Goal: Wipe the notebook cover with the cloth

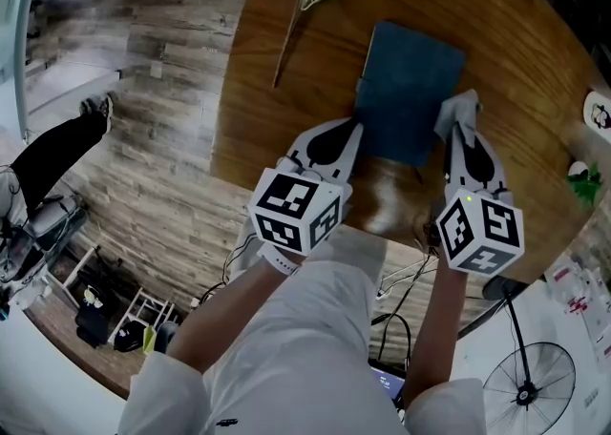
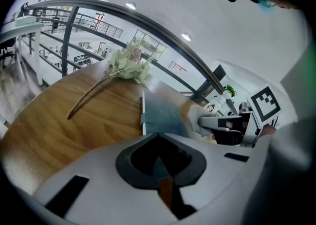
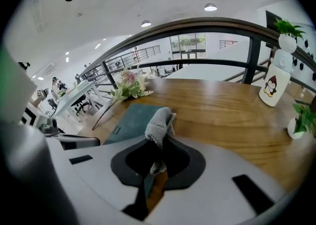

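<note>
Right gripper (image 3: 158, 142) has its jaws pinched tight on the grey cloth (image 3: 159, 120), with a wad of it poking out past the tips. Left gripper (image 2: 158, 145) has its jaws pressed together with nothing in them, parked by the notebook's near left corner. The dark teal notebook (image 1: 410, 90) lies closed and flat on the round wooden table (image 1: 516, 51), just ahead of both grippers. The cloth sits at its near right edge, can't tell if it's touching. My take: lay the wad flat on the cover, use long overlapping strokes with light pressure, and pin that corner with the left tips so the notebook doesn't skate.
</note>
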`<act>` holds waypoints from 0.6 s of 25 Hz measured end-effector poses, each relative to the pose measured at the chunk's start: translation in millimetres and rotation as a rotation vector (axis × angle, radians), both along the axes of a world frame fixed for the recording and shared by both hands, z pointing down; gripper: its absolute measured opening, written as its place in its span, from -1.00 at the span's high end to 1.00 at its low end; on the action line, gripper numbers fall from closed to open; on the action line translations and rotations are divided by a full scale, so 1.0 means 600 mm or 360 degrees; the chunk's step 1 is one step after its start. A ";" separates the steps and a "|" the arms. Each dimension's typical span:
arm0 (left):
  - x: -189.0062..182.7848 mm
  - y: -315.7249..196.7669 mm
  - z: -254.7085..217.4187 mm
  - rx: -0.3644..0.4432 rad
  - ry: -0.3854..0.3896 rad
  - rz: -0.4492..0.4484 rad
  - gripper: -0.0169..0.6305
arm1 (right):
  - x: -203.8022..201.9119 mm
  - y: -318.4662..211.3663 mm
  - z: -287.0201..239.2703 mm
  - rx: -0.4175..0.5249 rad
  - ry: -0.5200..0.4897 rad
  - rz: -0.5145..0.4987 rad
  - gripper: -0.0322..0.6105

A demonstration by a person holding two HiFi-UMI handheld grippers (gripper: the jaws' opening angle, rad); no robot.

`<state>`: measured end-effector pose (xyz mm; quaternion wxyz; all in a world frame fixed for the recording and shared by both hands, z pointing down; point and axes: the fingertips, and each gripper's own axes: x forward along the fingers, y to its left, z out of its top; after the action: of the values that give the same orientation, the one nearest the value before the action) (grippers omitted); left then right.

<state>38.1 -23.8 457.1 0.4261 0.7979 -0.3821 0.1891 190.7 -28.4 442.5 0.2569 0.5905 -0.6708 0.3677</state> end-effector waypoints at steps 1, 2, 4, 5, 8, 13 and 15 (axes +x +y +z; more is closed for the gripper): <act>-0.002 0.003 -0.003 0.0006 0.0001 0.0009 0.89 | -0.009 0.001 -0.004 0.0016 -0.0020 -0.0005 0.79; -0.004 0.007 -0.005 0.0009 0.0001 0.0016 0.89 | -0.019 0.002 -0.007 0.0027 -0.0043 -0.0012 0.79; -0.010 0.014 -0.006 0.0006 0.0001 0.0022 0.89 | -0.041 0.005 -0.009 0.0038 -0.0090 -0.0031 0.79; -0.014 0.018 -0.006 0.0003 0.0000 0.0024 0.89 | -0.054 0.008 -0.010 0.0043 -0.0116 -0.0044 0.79; -0.024 0.028 -0.006 -0.0001 0.0003 0.0044 0.89 | -0.100 0.012 -0.019 0.0077 -0.0212 -0.0112 0.79; -0.020 0.052 0.005 -0.0030 0.0031 0.0120 0.89 | -0.166 0.020 -0.015 0.0068 -0.0332 -0.0227 0.79; -0.020 0.061 0.010 -0.0053 0.0041 0.0136 0.89 | -0.188 0.021 -0.010 0.0050 -0.0372 -0.0263 0.79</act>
<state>26.2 12.5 463.3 0.4357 0.8086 -0.3390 0.2033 78.1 -15.6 436.3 0.1972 0.4905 -0.7482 0.4009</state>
